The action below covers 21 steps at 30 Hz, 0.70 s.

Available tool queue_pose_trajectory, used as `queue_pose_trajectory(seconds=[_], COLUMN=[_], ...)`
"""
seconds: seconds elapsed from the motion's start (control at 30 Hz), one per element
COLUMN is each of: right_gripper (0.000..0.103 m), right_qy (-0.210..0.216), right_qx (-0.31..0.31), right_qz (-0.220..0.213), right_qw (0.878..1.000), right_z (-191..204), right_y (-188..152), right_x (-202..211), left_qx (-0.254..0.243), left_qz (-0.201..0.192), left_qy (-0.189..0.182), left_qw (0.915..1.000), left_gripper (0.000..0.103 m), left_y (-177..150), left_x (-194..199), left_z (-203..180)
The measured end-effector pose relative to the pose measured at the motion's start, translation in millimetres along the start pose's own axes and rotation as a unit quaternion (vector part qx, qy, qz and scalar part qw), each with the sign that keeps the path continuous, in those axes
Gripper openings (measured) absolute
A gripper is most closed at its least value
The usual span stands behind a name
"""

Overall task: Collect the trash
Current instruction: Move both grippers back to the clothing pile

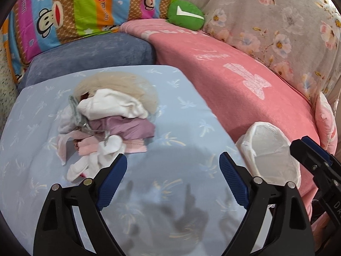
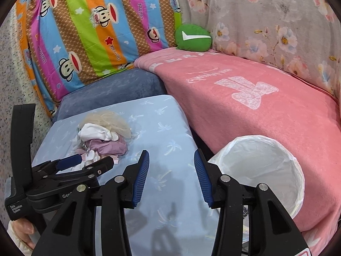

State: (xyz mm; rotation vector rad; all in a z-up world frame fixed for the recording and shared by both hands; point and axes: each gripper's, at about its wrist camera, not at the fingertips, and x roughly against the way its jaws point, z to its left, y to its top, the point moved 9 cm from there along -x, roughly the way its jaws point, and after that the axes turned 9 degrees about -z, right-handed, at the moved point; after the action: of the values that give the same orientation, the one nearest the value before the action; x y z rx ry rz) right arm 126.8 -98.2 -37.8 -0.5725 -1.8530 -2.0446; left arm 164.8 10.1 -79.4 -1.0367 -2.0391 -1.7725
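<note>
The trash I'm after is a heap of crumpled scraps [image 1: 102, 123], white, mauve and pink pieces with a tuft of pale blond fibre at the back, lying on the light blue patterned cushion [image 1: 181, 111]. In the right wrist view the same heap [image 2: 102, 140] sits toward the far left part of that cushion [image 2: 162, 128].

My left gripper [image 1: 173, 179] hovers just short of the heap, fingers spread wide and holding nothing; its left pad is close to the nearest white scrap. My right gripper [image 2: 170, 177] is also released and empty, over bare cushion to the right of the heap.

A bin lined with a white bag [image 2: 266, 170] stands just right of the cushion, against the pink blanket [image 2: 255, 111]. Behind, a grey-blue cushion [image 1: 91, 55], a striped monkey-print pillow [image 1: 85, 6], a green plush [image 1: 185, 15] and a floral cover [image 1: 277, 21] close the corner.
</note>
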Motion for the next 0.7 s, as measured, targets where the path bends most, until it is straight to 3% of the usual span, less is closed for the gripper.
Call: queue_pose_trajectory(seconds=[0.3, 0.7], right_gripper=[0.044, 0.044], right_qy=[0.021, 0.044], right_qx=[0.016, 0.034], right_qz=[0.022, 0.054], right_qw=[0.999, 0.997], right_z=[37.4, 83.6], right_y=[-13.9, -31.7], right_x=[-21.7, -56.1], left_qx=[0.032, 0.069], left_qz=[0.028, 0.061], left_qy=[0.035, 0.048], left_qw=[0.9985, 0.9946], left_gripper=[0.084, 0.083], left_y=[-22.6, -41.4], left_x=[-11.0, -31.8], left_z=[57.9, 100.1])
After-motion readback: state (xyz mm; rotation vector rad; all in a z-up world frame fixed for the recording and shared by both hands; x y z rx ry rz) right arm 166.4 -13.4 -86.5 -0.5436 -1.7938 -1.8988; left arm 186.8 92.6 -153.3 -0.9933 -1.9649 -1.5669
